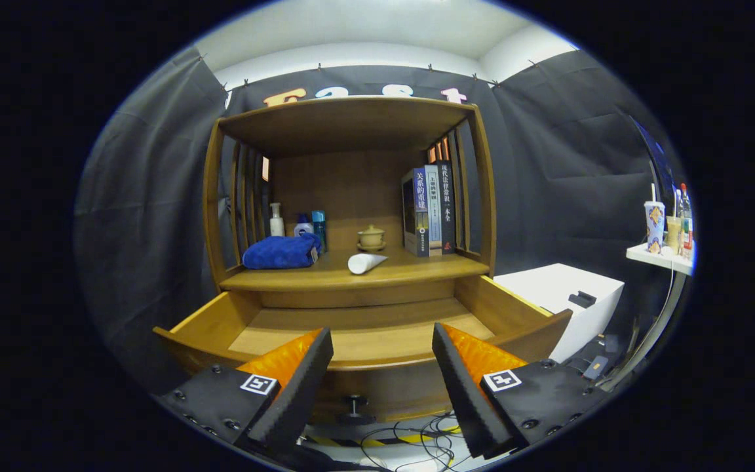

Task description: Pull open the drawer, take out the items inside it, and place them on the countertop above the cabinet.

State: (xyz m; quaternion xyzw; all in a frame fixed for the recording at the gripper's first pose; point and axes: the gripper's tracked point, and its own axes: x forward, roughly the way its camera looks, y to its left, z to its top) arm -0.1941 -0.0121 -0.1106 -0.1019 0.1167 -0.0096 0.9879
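Note:
The wooden cabinet's drawer (220, 321) is pulled open just ahead of my fingers, and its visible bottom is bare wood. Its knob (354, 401) shows on the front panel between the fingers. On the countertop (410, 267) above the drawer lie a folded blue towel (280, 252) at the left and a white tube (364, 263) on its side near the middle. My gripper (383, 342) is open, hovering in front of the drawer's front edge with nothing between its fingers.
On the countertop also stand small bottles (299, 223) behind the towel, a lidded ceramic cup (371, 237) and upright books (430, 210) at the right. A white box (567, 295) sits right of the cabinet, beside a shelf (662, 257) with drinks. Cables (410, 442) lie on the floor.

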